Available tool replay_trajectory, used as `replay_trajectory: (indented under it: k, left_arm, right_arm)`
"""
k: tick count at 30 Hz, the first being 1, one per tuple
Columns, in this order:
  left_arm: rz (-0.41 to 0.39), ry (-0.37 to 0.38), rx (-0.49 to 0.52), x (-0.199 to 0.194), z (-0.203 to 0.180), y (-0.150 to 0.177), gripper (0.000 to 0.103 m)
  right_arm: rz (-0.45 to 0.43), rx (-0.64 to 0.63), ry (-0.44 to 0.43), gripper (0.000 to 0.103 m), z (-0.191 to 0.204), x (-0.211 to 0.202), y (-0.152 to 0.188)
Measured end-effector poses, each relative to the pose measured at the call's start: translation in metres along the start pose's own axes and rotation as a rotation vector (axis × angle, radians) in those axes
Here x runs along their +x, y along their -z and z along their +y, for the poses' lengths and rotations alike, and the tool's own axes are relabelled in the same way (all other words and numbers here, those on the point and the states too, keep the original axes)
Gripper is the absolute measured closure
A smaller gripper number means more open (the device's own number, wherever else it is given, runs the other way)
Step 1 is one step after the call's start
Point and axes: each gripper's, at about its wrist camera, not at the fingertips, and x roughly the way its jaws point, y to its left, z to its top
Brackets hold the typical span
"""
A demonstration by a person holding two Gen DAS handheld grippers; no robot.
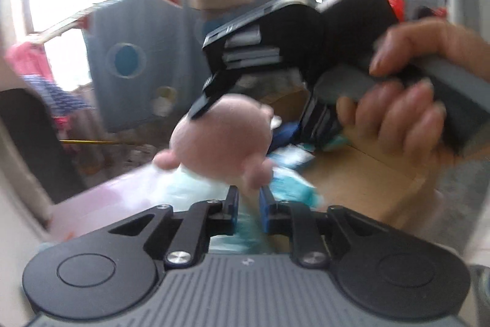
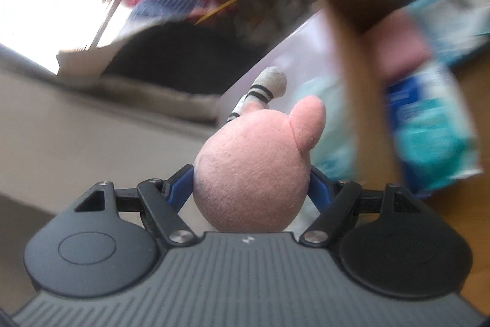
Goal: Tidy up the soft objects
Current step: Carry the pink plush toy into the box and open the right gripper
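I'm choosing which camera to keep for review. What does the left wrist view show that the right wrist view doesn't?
Only the left wrist view shows the person's hand gripping the right claw's handle, and the left claw, its fingers a narrow gap apart. Only the right wrist view shows the striped limb behind the toy's head. Both share the pink plush toy clamped in the right claw, and the teal packets.
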Motion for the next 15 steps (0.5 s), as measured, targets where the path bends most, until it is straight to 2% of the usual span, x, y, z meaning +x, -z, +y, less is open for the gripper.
replay_trajectory:
  k: [2, 6, 9, 11, 15]
  left_arm:
    - [0.046, 0.041, 0.016, 0.011, -0.013, 0.002, 0.075]
    - [0.103, 0.044, 0.014, 0.025, -0.018, 0.008, 0.067]
    - [0.123, 0.028, -0.002, 0.03, -0.009, 0.013, 0.06]
    - [0.133, 0.002, -0.011, 0.028, -0.004, 0.012, 0.059]
    - [0.157, -0.05, -0.043, 0.02, 0.015, 0.018, 0.057]
  right_arm:
    - [-0.05, 0.027, 0.043, 0.027, -0.024, -0.028, -0.009]
    - [-0.11, 0.023, 0.165, 0.026, -0.059, -0.061, -0.029]
    - [-0.11, -0.045, 0.318, 0.026, -0.07, -0.063, -0.044]
    - [-0.082, -0.099, 0.428, 0.026, -0.073, -0.057, -0.055]
    - [-0.037, -0.304, 0.711, 0.024, -0.069, -0.026, -0.059]
